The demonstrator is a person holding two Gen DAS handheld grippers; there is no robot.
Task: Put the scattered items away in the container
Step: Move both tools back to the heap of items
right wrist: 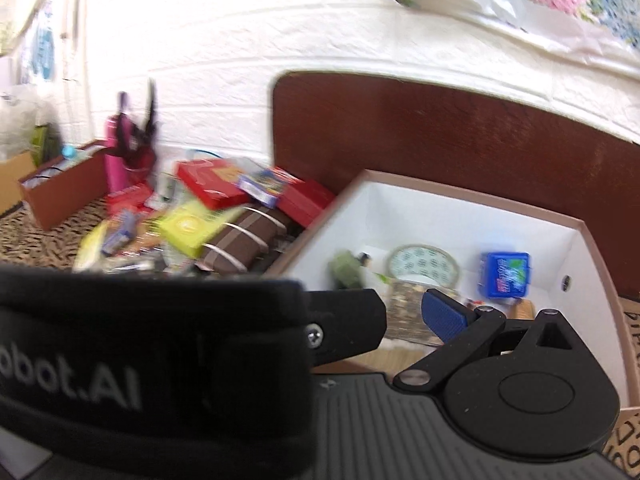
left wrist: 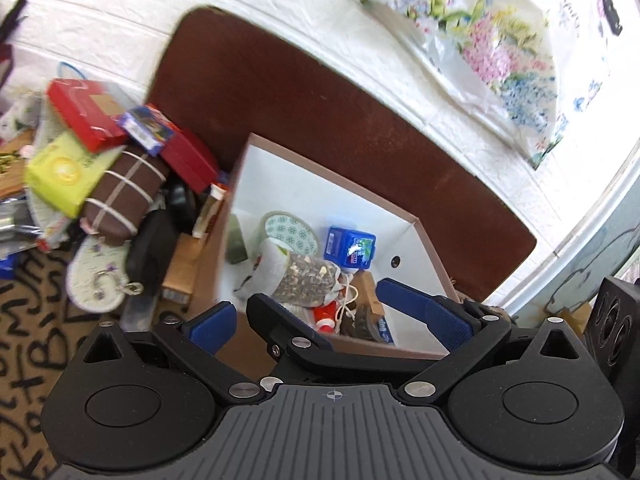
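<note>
The wide-open, empty left gripper (left wrist: pixel 306 300) is held over the white cardboard box (left wrist: pixel 424 240); the pile, topped by a red flat box (left wrist: pixel 86 114), lies to its left. The right gripper's (right wrist: pixel 404 312) grip cannot be told.

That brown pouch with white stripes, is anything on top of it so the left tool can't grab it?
Yes. A yellow-green box and a small blue box lie on the brown pouch. Its near end looks uncovered. The left tool hangs open over the container, beside the pile.

Lived-in home: white brick-pattern wall (right wrist: pixel 280 40), floral cloth (left wrist: pixel 500 40), letter-printed rug (left wrist: pixel 28 320), heaped household clutter (left wrist: pixel 100 160) beside cardboard box (left wrist: pixel 424 240)
</note>
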